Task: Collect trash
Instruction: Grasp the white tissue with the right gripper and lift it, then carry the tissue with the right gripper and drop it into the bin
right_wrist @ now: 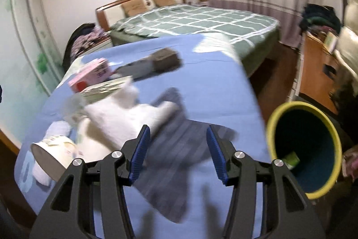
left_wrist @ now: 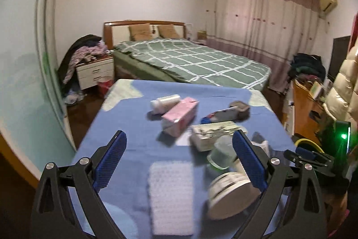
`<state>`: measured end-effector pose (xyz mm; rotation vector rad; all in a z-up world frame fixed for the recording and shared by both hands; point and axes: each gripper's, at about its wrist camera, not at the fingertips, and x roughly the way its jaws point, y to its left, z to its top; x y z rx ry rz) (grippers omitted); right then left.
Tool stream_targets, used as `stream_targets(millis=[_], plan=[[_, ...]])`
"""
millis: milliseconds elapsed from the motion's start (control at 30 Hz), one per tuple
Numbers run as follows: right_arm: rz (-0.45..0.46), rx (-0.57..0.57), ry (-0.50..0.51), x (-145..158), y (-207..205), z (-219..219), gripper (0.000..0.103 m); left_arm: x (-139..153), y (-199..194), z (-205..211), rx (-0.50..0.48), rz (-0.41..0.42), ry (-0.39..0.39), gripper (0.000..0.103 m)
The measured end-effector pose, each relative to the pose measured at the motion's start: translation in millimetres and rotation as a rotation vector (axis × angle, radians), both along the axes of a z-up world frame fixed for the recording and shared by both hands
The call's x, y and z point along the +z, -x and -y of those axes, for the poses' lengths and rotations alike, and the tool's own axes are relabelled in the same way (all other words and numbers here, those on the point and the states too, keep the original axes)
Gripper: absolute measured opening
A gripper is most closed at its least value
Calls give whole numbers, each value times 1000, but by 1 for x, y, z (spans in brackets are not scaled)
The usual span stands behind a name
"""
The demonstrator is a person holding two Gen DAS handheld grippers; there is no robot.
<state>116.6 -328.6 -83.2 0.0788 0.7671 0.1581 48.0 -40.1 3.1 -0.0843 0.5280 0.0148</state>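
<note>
Trash lies on a blue-covered table (left_wrist: 134, 118): a pink carton (left_wrist: 180, 115), a white bottle (left_wrist: 165, 102), a flat printed box (left_wrist: 214, 132), a clear plastic cup (left_wrist: 221, 155), a paper tub on its side (left_wrist: 232, 192) and a white bubble-wrap piece (left_wrist: 171, 196). My left gripper (left_wrist: 179, 162) is open and empty above the bubble wrap. My right gripper (right_wrist: 176, 149) is open and empty over the table, right of crumpled white paper (right_wrist: 120, 120). A yellow-rimmed bin (right_wrist: 304, 149) with a green item inside stands at the table's right edge. The tub (right_wrist: 56, 153) and pink carton (right_wrist: 91, 75) also show there.
A dark brown block (right_wrist: 164, 59) and a grey packet (left_wrist: 220, 115) lie at the table's far side. Behind stand a green checked bed (left_wrist: 197, 59), a nightstand piled with clothes (left_wrist: 94, 71) and a wooden desk (right_wrist: 317, 73) on the right.
</note>
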Motion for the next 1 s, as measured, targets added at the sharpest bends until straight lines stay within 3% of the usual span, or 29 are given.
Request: stream_targets(millis=[167, 300, 400, 467, 533, 1000], plan=[[-69, 4, 37, -21, -22, -25, 50, -7, 7, -23, 23, 4, 13, 94], [-146, 23, -17, -38, -40, -29, 50, -9, 8, -24, 20, 3, 13, 94], [-166, 20, -8, -42, -45, -29, 35, -13, 6, -21, 11, -8, 17, 94], [-166, 18, -5, -42, -45, -29, 12, -14, 3, -18, 7, -15, 17, 94], [-163, 16, -18, -41, -43, -25, 3, -17, 3, -16, 3, -21, 18, 94], [49, -133, -51, 25, -3, 44, 2, -25, -5, 0, -24, -34, -1, 95]])
